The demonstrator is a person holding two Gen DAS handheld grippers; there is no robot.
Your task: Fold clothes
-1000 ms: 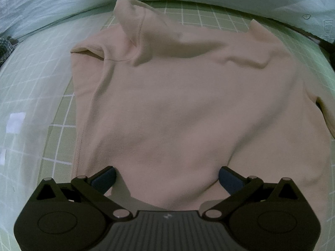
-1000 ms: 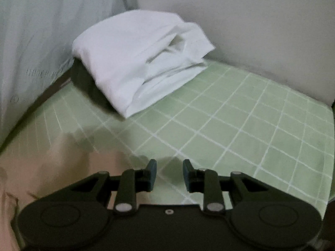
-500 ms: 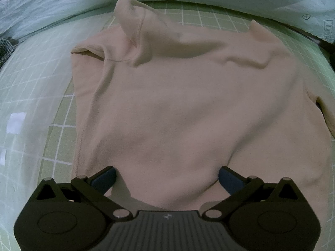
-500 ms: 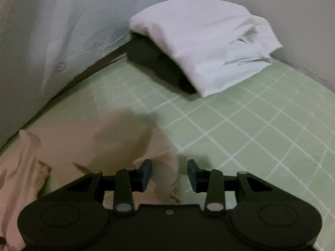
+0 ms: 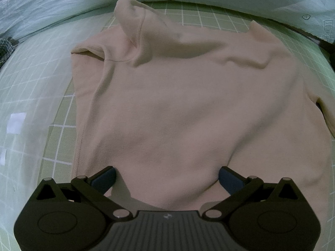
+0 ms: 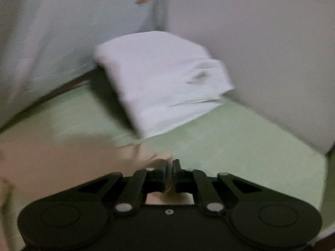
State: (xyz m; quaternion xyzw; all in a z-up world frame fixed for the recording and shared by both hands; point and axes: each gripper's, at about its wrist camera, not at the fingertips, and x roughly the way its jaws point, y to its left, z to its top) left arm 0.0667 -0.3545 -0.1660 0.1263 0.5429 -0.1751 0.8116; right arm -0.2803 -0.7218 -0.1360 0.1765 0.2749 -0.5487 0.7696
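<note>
A pale pink sweater [image 5: 178, 108] lies spread on the green gridded mat [image 5: 60, 125], its turtleneck collar [image 5: 134, 27] raised at the far left. My left gripper [image 5: 167, 177] hovers open over the sweater's near part, blue pads wide apart with cloth bulging between them. In the blurred right wrist view, my right gripper [image 6: 170, 168] is shut on a pinch of the pink sweater's edge [image 6: 142, 159], lifted slightly off the mat [image 6: 240, 146].
A folded white garment [image 6: 165, 79] rests on a dark one in the far corner, against the grey wall [image 6: 261, 41] and a pale sheet [image 6: 52, 31]. Another sheet [image 5: 62, 2] borders the mat's far side. A checked cloth [image 5: 4, 48] peeks in at left.
My right gripper swung left over the sweater's edge, then shut on the cloth and rose a little. The left gripper and the sweater under it stayed still.
</note>
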